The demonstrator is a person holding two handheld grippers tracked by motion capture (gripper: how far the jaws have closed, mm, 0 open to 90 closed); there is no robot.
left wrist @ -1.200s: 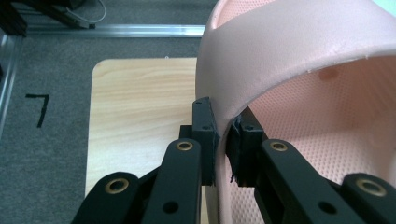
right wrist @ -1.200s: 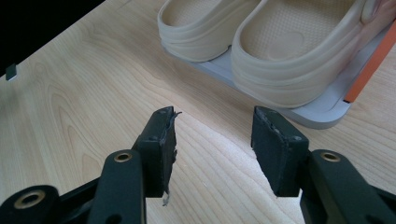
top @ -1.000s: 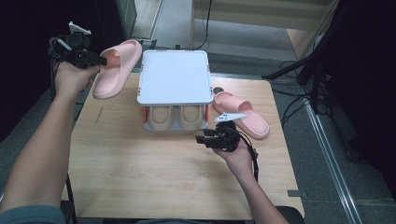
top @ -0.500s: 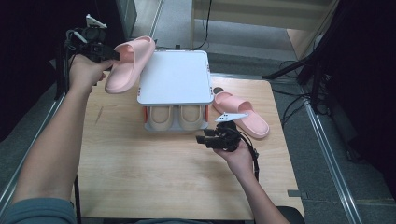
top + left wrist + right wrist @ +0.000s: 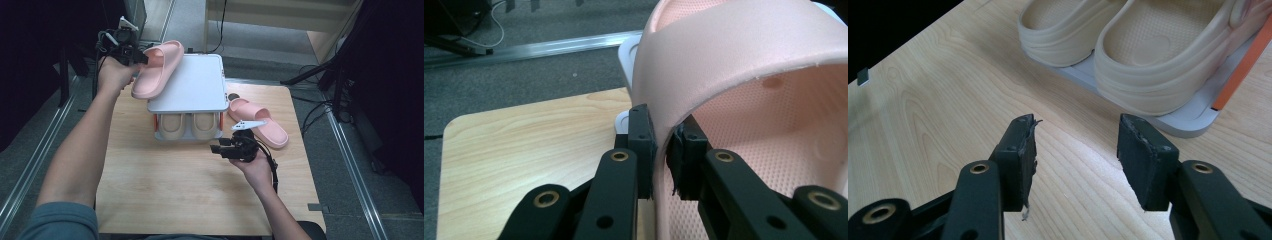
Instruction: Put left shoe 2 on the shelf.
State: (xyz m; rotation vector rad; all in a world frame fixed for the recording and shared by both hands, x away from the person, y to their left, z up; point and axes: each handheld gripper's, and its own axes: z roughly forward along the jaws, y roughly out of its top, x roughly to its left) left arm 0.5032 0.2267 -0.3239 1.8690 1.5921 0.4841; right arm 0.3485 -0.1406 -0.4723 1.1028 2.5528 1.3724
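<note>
One wooden table (image 5: 165, 200), grey carpet (image 5: 190, 20), dark surroundings

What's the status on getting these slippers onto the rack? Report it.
Done: a beige pair sits on the rack's lower shelf. In hand: the left gripper has its jaws clamped on the strap of one pink slipper, held over the left edge of the rack's top shelf. Left: setting it down, then the second pink slipper lying on the table. The right gripper hovers open and empty.
</note>
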